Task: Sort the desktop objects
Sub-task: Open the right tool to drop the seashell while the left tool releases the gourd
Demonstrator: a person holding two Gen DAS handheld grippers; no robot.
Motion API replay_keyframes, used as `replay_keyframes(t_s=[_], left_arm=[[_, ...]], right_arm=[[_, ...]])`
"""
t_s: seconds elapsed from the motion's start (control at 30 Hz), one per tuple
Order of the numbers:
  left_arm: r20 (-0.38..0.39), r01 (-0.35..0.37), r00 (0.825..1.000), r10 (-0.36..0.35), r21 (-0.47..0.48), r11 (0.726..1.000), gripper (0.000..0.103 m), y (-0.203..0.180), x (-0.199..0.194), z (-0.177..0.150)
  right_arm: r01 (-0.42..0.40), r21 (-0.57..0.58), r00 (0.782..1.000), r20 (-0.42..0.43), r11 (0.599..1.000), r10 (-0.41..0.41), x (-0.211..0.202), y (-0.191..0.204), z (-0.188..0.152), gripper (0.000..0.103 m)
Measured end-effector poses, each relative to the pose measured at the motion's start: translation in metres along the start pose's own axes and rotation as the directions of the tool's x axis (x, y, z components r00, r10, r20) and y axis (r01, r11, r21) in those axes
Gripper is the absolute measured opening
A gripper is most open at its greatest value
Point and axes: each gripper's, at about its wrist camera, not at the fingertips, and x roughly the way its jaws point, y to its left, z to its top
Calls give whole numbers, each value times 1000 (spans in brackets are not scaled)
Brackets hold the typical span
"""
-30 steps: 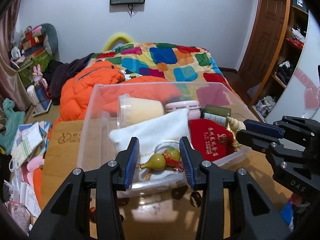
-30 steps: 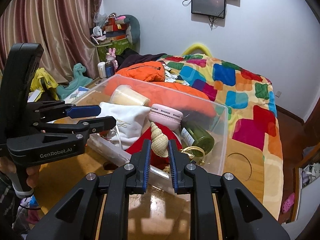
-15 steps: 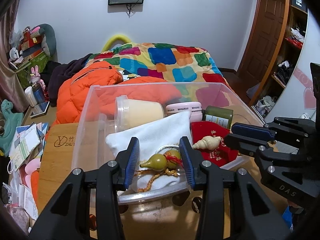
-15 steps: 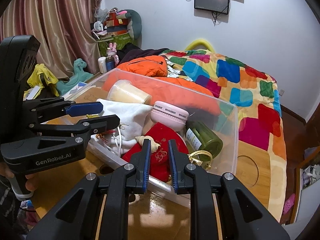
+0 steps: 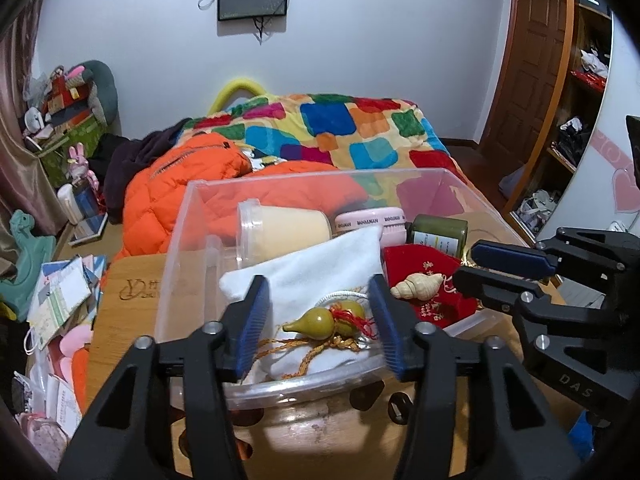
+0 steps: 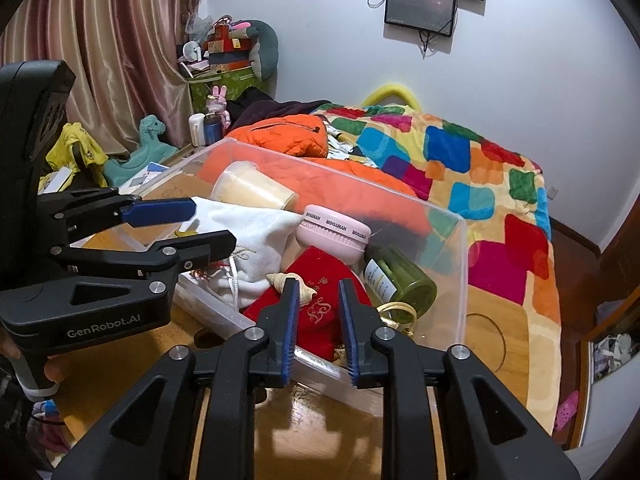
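A clear plastic bin (image 5: pixel 178 276) stands on the wooden table and holds a white pouch (image 5: pixel 320 264), a cream cup (image 5: pixel 284 228), a pink round case (image 5: pixel 370 222), a green bottle (image 5: pixel 438 234) and a red pouch (image 5: pixel 424 276). A green gourd charm (image 5: pixel 320 322) lies on the white pouch between the fingers of my open left gripper (image 5: pixel 318 320). A cream seashell (image 5: pixel 416 285) lies on the red pouch, also seen in the right wrist view (image 6: pixel 280 280). My right gripper (image 6: pixel 318 308) is open and empty just in front of the bin (image 6: pixel 460 280).
The wooden table (image 6: pixel 496 340) has a glossy front and a round recess at the right. Behind it are a bed with a colourful quilt (image 5: pixel 340 132) and an orange jacket (image 5: pixel 180 176). Papers and toys (image 5: pixel 60 296) lie at the left.
My right gripper let go of the seashell, which now lies on the red pouch, and has opened wider and drawn back. My left gripper stays open over the gourd.
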Motion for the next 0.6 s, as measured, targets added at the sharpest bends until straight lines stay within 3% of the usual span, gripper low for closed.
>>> replay_keyframes(t_s=[0.13, 0.3, 0.6], left_arm=[[24, -3, 1000, 3, 2, 1000, 60, 1, -8, 2], [29, -6, 1000, 6, -3, 1000, 61, 2, -12, 4], [49, -21, 999, 21, 8, 1000, 74, -4, -21, 2]], right_arm=[[13, -2, 1000, 23, 1000, -13, -9, 2, 1, 32], [35, -3, 998, 45, 999, -34, -18, 2, 2, 37], [68, -1, 996, 62, 998, -68, -29, 1, 0, 50]])
